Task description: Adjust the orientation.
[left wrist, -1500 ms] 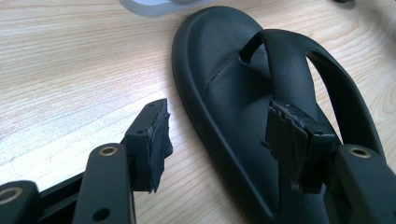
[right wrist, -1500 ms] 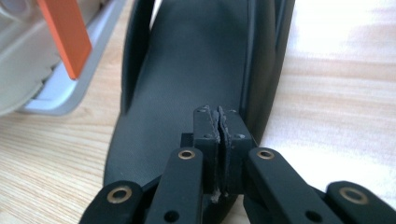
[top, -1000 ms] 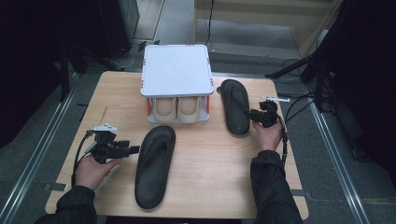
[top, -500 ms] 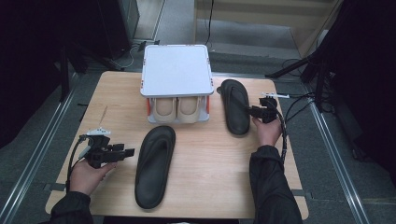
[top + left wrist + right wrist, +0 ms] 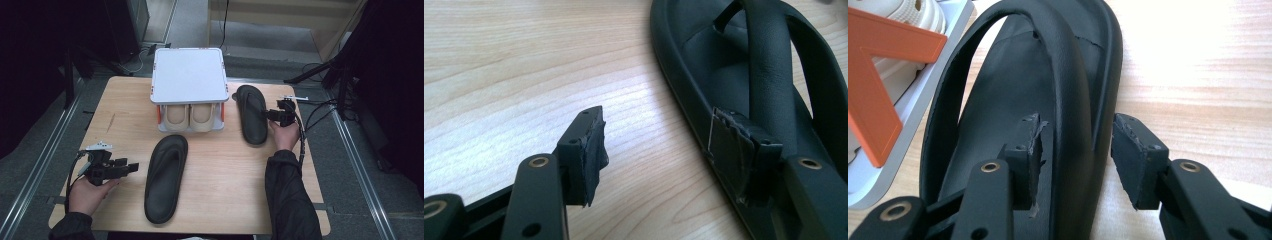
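I see two plain black flip-flops: one (image 5: 165, 177) in front of the white rack (image 5: 189, 75), one (image 5: 251, 114) to its right. The rack has orange corner pieces and holds a beige pair (image 5: 190, 117), perforated I think. The table (image 5: 225, 175) is pale wood with fine grain. Both grippers, left (image 5: 132, 167) and right (image 5: 268, 114), are black, with brass-coloured rivets.

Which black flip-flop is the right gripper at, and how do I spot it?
Find the white shoe rack at the back of the wooden table. The flip-flop lies just right of it, with the right gripper astride its outer edge. The other flip-flop lies nearer the person, in front of the rack.
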Tool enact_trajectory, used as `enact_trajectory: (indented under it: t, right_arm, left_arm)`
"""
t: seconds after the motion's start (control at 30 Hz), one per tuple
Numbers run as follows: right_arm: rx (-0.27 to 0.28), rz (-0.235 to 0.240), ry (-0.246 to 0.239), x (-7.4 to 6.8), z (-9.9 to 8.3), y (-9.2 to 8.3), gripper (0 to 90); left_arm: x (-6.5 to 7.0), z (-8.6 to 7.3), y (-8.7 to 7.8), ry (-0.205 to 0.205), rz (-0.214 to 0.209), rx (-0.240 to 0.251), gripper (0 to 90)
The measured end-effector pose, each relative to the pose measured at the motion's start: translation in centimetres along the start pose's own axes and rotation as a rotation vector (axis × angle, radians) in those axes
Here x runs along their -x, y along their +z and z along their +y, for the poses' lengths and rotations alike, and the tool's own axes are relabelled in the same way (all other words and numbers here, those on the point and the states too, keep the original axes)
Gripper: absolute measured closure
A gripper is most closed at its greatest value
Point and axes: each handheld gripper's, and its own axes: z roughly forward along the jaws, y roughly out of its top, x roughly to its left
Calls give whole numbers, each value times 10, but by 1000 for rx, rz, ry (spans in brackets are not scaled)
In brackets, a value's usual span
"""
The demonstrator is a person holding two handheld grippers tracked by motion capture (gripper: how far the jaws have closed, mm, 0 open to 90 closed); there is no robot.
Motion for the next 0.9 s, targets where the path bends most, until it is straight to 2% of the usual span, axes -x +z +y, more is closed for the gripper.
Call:
enact_trajectory:
  t: [0.33, 0.57, 0.6, 0.9]
  right_arm:
    - [6, -7, 16, -3, 3, 12, 597]
    - [16, -34, 30, -4, 3, 13, 701]
    - [16, -38, 28, -5, 3, 12, 737]
    - [15, -55, 27, -10, 5, 12, 754]
  left_arm:
    - [-3, -6, -5, -22, 14, 7, 396]
    - [-3, -7, -5, -23, 16, 4, 396]
    - [-3, -7, -5, -23, 16, 4, 396]
    - [-3, -7, -5, -27, 17, 8, 396]
